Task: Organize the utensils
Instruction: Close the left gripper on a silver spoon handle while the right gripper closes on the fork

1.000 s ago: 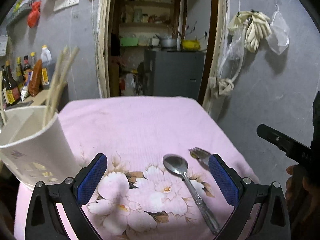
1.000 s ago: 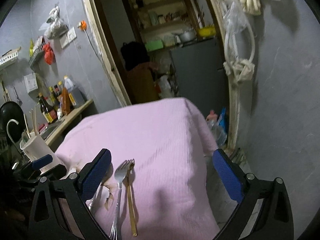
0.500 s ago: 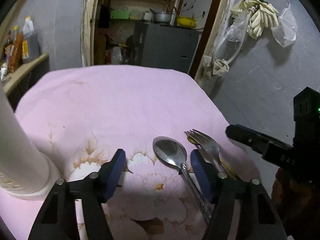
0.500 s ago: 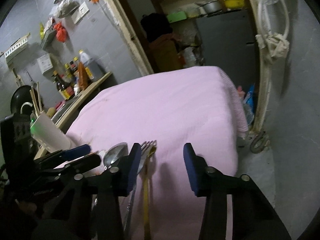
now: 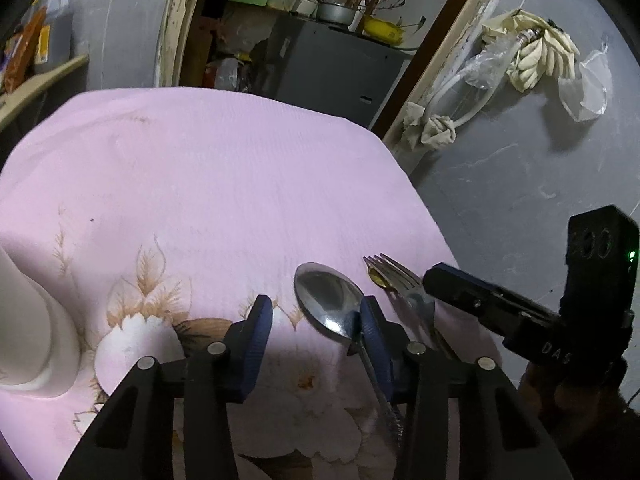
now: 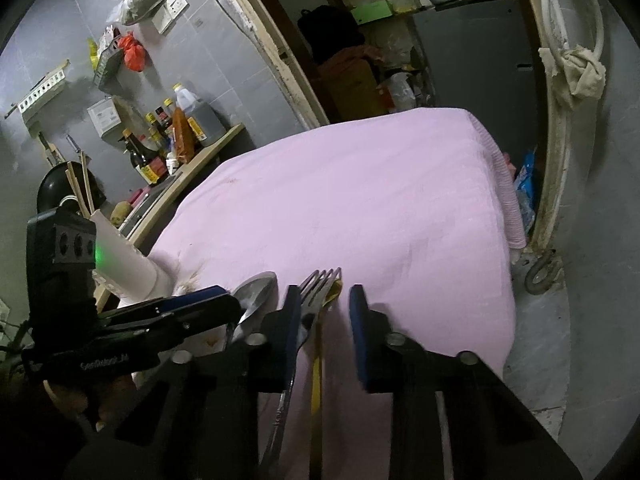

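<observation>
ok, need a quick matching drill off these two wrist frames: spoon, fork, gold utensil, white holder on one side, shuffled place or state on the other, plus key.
Things:
1. spoon
2. fork
3. gold utensil
4. white holder

Place or state:
A. stands at the left edge of the pink cloth, apart from the cutlery
B. lies between the right gripper's jaws, untouched by the pads
C. neck against one pad of the left gripper
D. tines overlap a gold tip; neck beside one right pad

Pairs: 1-C, 2-D, 3-B, 4-A
</observation>
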